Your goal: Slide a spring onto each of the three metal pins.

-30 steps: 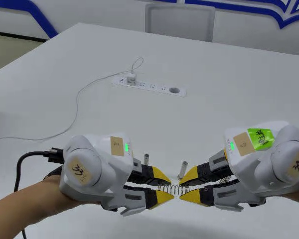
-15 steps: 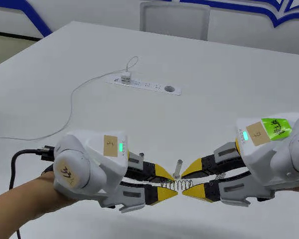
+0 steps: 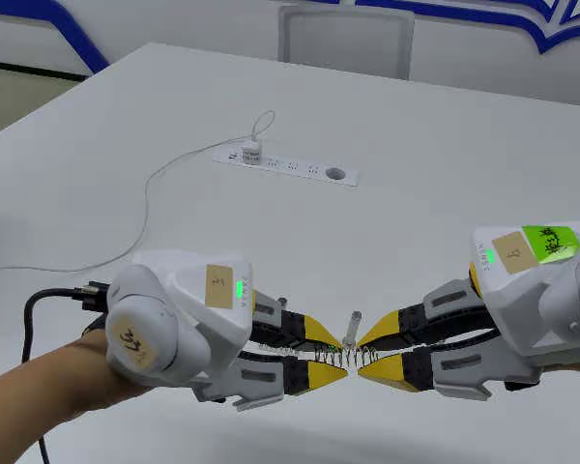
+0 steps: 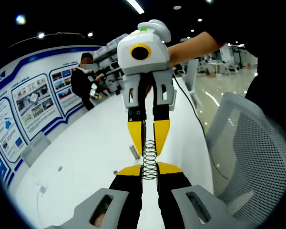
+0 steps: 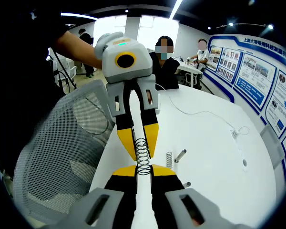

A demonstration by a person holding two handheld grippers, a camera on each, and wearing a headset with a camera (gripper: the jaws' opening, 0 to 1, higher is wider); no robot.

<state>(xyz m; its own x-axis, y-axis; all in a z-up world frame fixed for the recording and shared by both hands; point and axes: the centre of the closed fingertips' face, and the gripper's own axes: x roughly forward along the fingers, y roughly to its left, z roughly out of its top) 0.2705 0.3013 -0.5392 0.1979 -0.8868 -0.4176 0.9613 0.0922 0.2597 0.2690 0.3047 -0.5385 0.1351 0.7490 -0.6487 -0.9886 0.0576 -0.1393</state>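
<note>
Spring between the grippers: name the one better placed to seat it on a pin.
Probably right. The left gripper and right gripper both clamp the spring, but a pin stands nearest the right one's tips.

Support: white table [image 3: 445,203]. Upright metal pin [image 3: 353,327] just beyond meeting tips of left gripper [image 3: 340,360] and right gripper [image 3: 363,360]; second pin [image 3: 282,305] close behind left gripper's jaws. In right gripper view, loose spring [image 5: 168,160] on tabletop just beside pin, right of that gripper's jaws. Well beyond both grippers: power strip [image 3: 288,165] with charger [image 3: 251,153] plugged in, white cable [image 3: 150,193] trailing leftward.
</note>
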